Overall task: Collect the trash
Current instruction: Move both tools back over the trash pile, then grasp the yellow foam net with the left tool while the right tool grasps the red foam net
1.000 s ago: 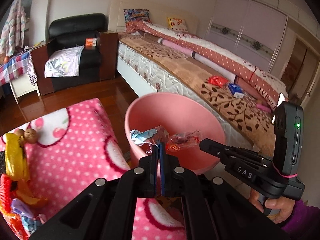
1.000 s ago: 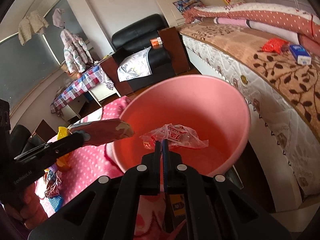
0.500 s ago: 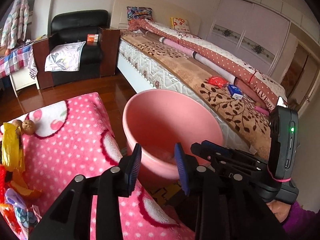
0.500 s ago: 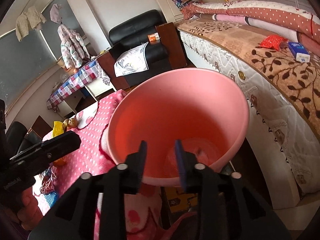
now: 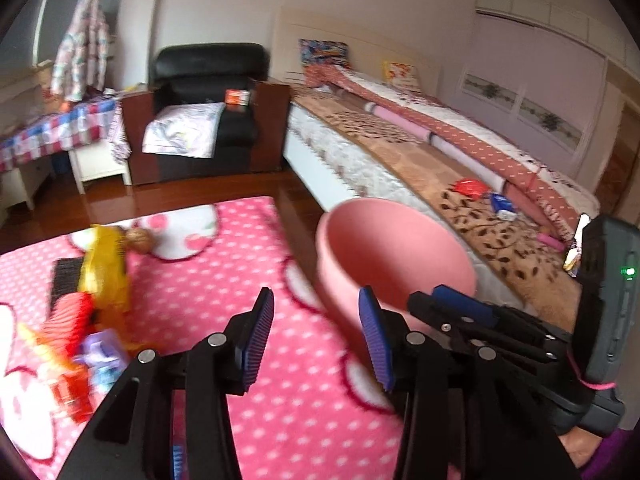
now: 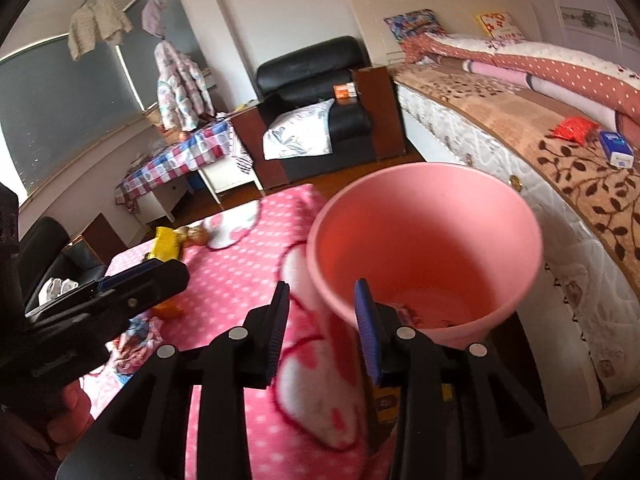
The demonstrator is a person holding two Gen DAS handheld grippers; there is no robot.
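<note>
Both grippers are hovering at the pink bin [image 6: 424, 240], which is standing between the pink dotted blanket [image 5: 224, 280] and the bed [image 5: 400, 160]. The left gripper [image 5: 316, 336] has just been widening its fingers, which are standing apart with nothing between them. The right gripper [image 6: 322, 332] is also holding its fingers parted and empty, over the bin's near rim. Remaining trash, including a yellow wrapper [image 5: 106, 264] and red wrappers [image 5: 66, 316], is lying on the blanket, left of the bin.
</note>
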